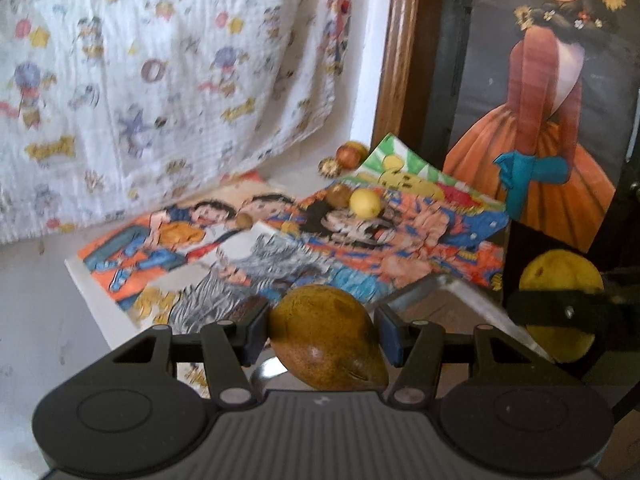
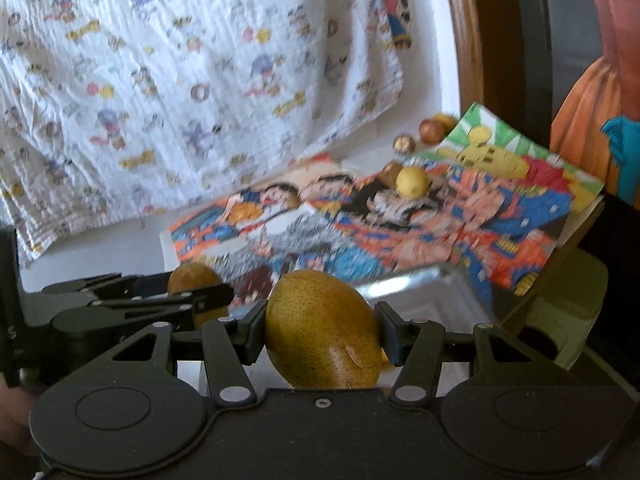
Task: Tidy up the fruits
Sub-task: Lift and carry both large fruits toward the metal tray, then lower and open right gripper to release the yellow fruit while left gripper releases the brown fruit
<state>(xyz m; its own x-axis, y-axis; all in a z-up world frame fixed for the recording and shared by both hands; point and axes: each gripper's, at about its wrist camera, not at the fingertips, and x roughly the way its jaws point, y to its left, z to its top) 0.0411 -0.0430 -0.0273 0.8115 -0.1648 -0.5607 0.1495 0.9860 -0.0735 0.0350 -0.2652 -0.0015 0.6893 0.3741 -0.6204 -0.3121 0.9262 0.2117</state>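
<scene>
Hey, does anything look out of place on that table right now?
Yes. A lemon and several small fruits lie loose on the cartoon posters, others by the wall, none in the metal tray. The posters overlap crookedly.

Soft daylight filled both views, fairly bright. Motion blur smeared the patterned cloth (image 1: 160, 60) and the comic prints (image 2: 400, 224). Fisheye bending darkened the corners; nearby fruit stayed sharper.
</scene>
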